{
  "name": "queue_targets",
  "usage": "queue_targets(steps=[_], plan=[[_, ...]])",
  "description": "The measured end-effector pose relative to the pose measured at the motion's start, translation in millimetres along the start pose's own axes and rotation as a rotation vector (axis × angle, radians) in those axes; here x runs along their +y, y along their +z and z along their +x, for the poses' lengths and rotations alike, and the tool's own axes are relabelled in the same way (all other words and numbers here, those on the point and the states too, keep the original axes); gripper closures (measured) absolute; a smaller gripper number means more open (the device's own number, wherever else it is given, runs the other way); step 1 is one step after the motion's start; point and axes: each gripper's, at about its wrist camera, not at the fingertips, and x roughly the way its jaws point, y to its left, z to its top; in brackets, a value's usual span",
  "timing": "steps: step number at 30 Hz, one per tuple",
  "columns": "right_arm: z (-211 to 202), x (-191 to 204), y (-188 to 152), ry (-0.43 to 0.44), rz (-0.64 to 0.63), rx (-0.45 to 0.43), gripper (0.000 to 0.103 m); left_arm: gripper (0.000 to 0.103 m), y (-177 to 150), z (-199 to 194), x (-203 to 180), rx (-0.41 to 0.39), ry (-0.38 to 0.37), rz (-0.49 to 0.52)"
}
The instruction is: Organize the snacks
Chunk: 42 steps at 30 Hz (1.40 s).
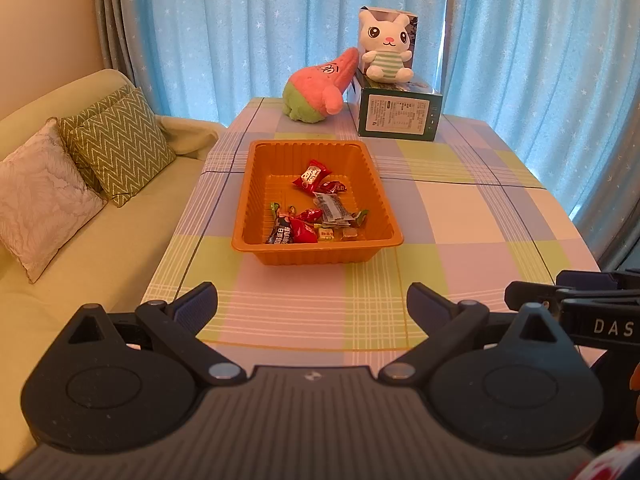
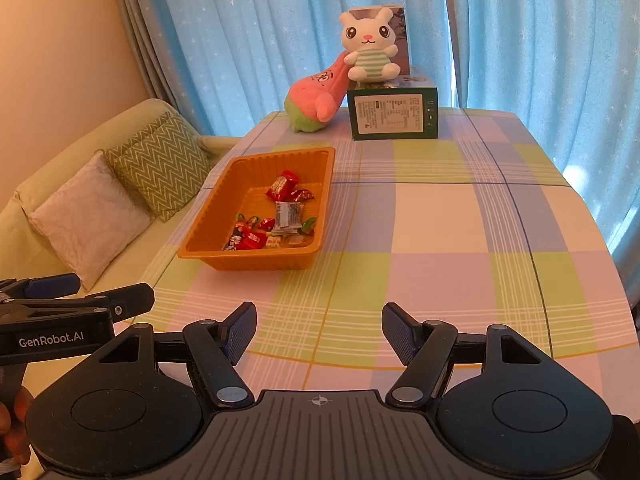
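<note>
A: Nearest the lens, along the bottom of each view, sit the two tools. The left gripper has its jaws spread wide with nothing between them; the right gripper is the same, wide open and empty.

B: Both hang back over the near edge of the table, well apart from everything. My guess is the sorting is finished, or close to it.

A: Likely. The cloth shows no loose wrappers in either view. The orange tray, centre frame in the left view, holds them all.

B: And the snacks lie mostly toward its near wall, a red-wrapped one further back.

A: Upper centre, the green box carries the white plush, with the pink plush leaning against it. Decoration, I'd say, kept away from the work.
</note>
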Motion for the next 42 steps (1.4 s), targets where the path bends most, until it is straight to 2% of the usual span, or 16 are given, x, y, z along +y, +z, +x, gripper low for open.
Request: queue_targets(steps=[42], plan=[[1.4, -2.1, -0.8, -0.006, 0.004, 0.002, 0.034, 0.002, -2.8, 1.8, -2.1, 0.0, -0.003, -0.002]])
